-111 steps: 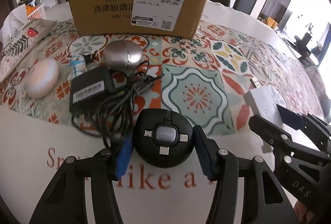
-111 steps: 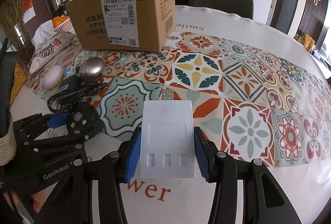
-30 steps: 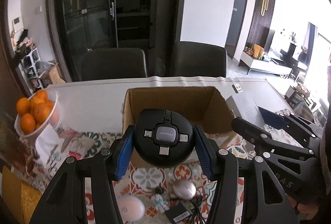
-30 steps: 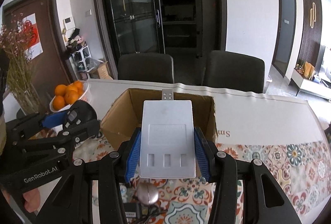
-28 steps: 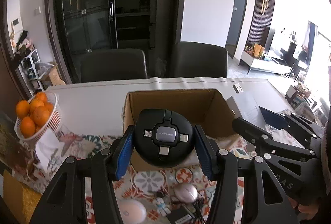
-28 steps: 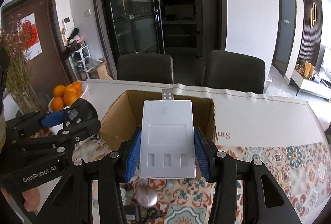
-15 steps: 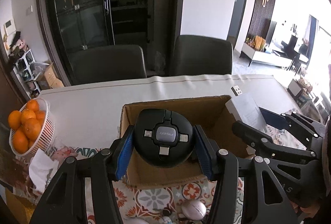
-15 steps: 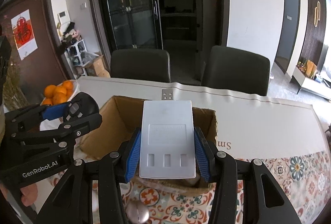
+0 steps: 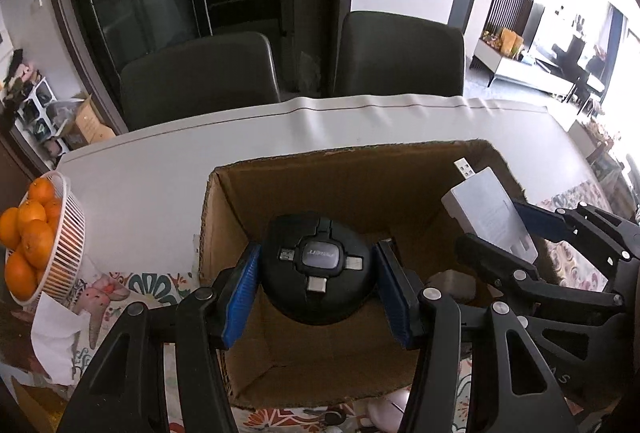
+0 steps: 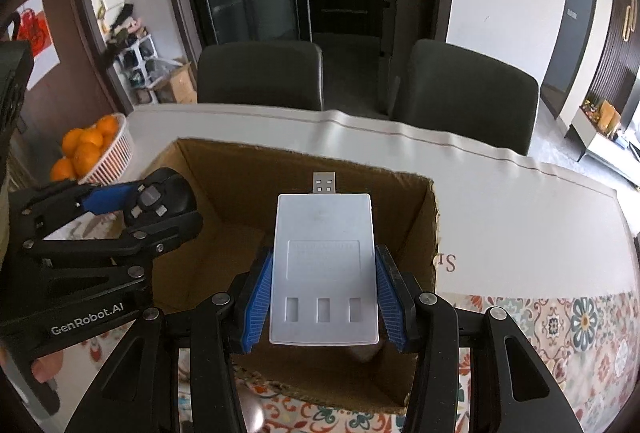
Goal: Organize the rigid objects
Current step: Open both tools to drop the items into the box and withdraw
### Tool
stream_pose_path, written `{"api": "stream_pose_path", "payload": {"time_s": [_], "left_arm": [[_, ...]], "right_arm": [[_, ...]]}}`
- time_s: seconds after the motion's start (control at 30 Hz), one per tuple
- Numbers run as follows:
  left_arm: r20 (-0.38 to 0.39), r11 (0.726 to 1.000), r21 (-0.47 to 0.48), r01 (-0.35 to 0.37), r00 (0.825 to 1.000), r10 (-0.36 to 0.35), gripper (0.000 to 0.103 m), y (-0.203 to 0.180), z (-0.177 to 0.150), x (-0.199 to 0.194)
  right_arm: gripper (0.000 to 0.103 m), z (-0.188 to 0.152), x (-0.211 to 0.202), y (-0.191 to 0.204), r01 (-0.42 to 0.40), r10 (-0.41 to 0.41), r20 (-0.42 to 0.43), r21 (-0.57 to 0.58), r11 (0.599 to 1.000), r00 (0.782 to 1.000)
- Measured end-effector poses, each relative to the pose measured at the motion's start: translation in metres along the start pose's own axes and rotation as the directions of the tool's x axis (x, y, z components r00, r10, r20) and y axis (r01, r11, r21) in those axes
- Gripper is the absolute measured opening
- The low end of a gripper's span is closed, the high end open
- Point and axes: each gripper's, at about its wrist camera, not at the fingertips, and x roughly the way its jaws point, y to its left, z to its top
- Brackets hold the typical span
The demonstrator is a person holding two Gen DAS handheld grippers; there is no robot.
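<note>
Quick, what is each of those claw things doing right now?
Left gripper: shut on round black multi-plug cable reel.
Right gripper: shut on flat white USB device.

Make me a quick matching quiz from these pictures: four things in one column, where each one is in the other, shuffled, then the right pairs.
1. black round adapter
2. white USB device
3. oranges
4. cardboard box

A. in a white basket
B. between the right gripper's jaws
C. open-topped on the table
D. between the left gripper's jaws

Pairs: 1-D, 2-B, 3-A, 4-C
</note>
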Motion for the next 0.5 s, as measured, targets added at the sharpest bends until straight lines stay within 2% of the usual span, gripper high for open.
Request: {"api": "stream_pose_path", "payload": {"time_s": [0.1,0.2,0.33,0.37,0.4,0.43,0.5], "left_arm": [[0.021,1.0,0.009,-0.01,1.0,0.01,0.058,-0.001,0.001,-0.004],[0.038,0.999,0.011,-0.05,0.998,0.049,0.063,0.0,0.0,-0.011],[0.072,0.994,-0.013,-0.109,0.991,0.11,0.075,0.008,-0.006,-0.025],[0.081,0.992,-0.019,-0.123,0.989,0.125,0.076,0.011,-0.009,-0.029],[0.085,0.99,-0.026,-0.137,0.987,0.139,0.077,0.013,-0.012,-0.034],[0.086,0.989,-0.03,-0.144,0.986,0.146,0.079,0.015,-0.012,-0.036],[0.091,0.987,-0.038,-0.158,0.983,0.161,0.083,0.019,-0.018,-0.043]], "right_arm": [[0.048,-0.002,0.005,-0.002,-0.002,0.002,-0.013,0.0,1.0,1.0],[0.048,-0.002,0.007,-0.003,-0.013,0.013,-0.016,0.009,1.0,1.0],[0.049,-0.002,0.004,0.0,-0.012,0.012,-0.007,0.008,1.0,1.0],[0.051,-0.002,0.004,0.001,-0.013,0.013,-0.004,0.009,1.0,1.0],[0.06,-0.002,0.003,0.002,-0.014,0.014,-0.001,0.012,1.0,1.0],[0.064,-0.002,0.001,0.003,-0.011,0.011,0.002,0.014,1.0,1.0],[0.066,-0.003,-0.004,0.006,0.004,-0.004,0.017,0.015,1.0,1.0]]}}
